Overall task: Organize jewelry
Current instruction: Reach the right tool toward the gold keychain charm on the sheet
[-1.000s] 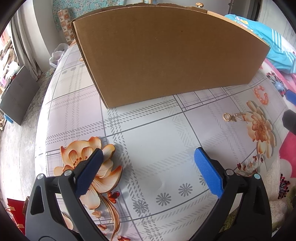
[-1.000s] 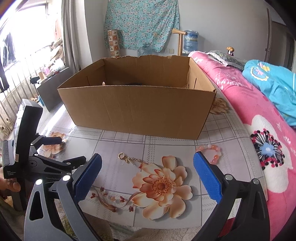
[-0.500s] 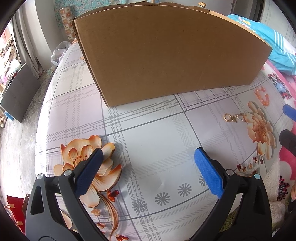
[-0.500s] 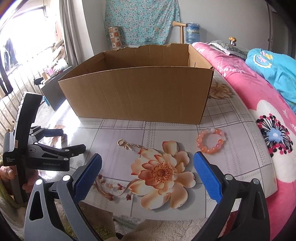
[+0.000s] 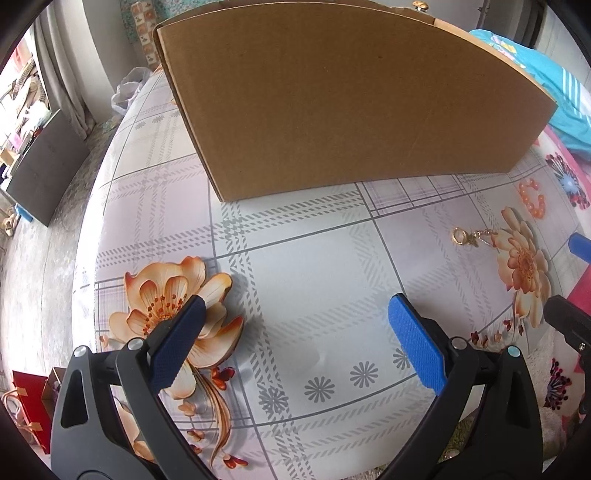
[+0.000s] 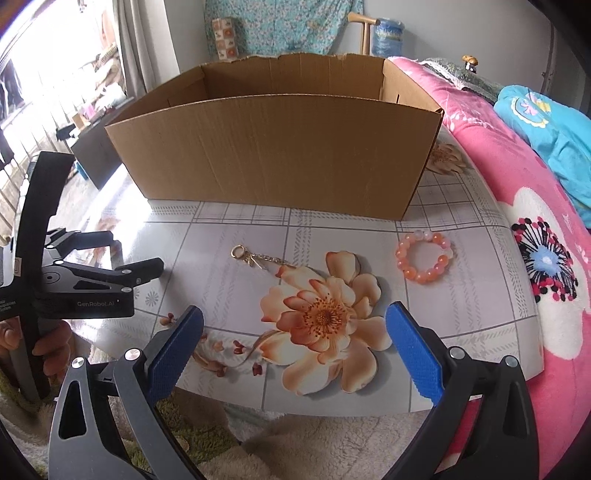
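cardboard box: contents hidden | bracelet, keychain: on table | both hand-held grippers: released

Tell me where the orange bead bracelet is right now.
In the right wrist view the orange bead bracelet lies flat on the tablecloth, right of the gold keychain, just in front of the cardboard box's right corner, apart from both.

Bright daylight pours through a barred window on the left, beside grey curtains. A teal floral cloth hangs on the pale back wall — a pink flowered blanket covers the bed at right.
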